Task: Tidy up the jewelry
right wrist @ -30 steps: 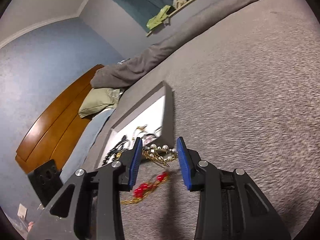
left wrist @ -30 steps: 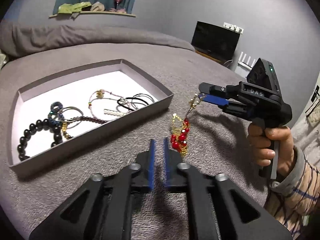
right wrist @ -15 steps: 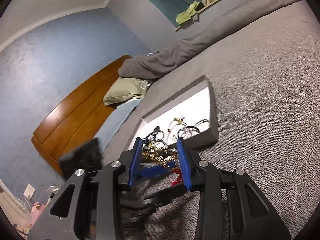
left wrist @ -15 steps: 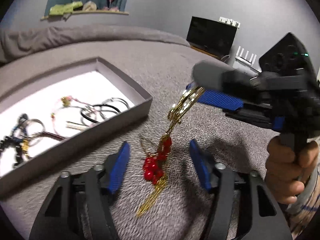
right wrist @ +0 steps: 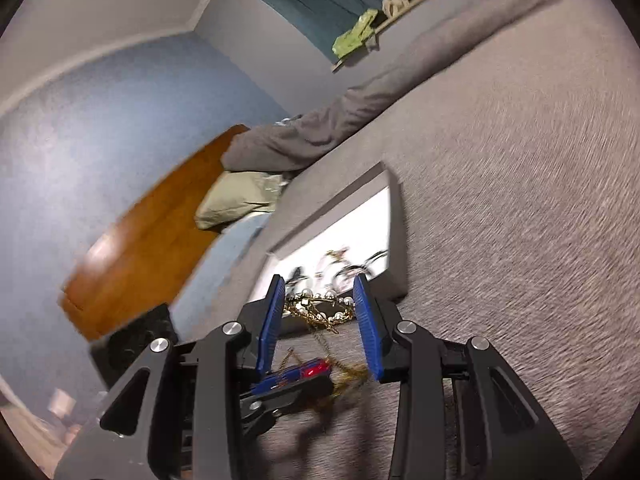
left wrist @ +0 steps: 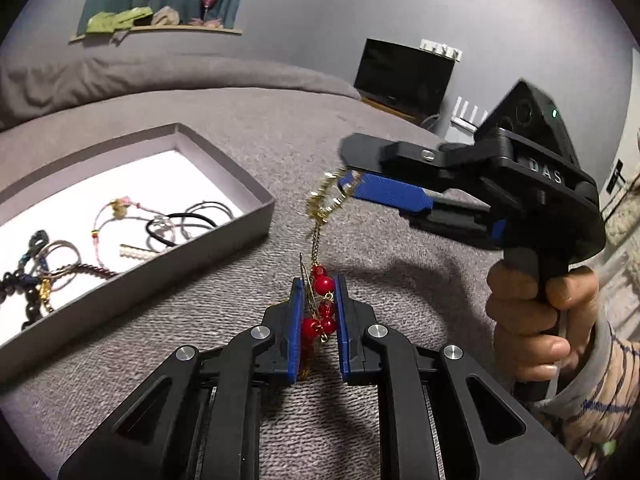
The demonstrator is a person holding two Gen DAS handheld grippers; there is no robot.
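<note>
A gold chain necklace with red beads point(left wrist: 320, 304) hangs between my two grippers above the grey bed cover. My right gripper point(left wrist: 348, 178) is shut on its upper gold and pearl part point(right wrist: 320, 306). My left gripper point(left wrist: 318, 292) is shut on the red bead part lower down; it shows in the right wrist view point(right wrist: 296, 376) too. The grey jewelry tray point(left wrist: 224, 236) lies to the left, holding bracelets, hair ties and dark beads point(left wrist: 160, 224).
The tray's white floor shows in the right wrist view point(right wrist: 360, 220), beyond the fingers. A pillow point(right wrist: 240, 200) and wooden headboard point(right wrist: 152, 240) lie behind it. A dark monitor point(left wrist: 404, 76) stands at the far wall. The person's hand point(left wrist: 540, 320) holds the right gripper's handle.
My left gripper opened wide, moved in under the hanging necklace, then closed on its red beads. My right gripper lifted the gold part higher and stayed shut on it.
</note>
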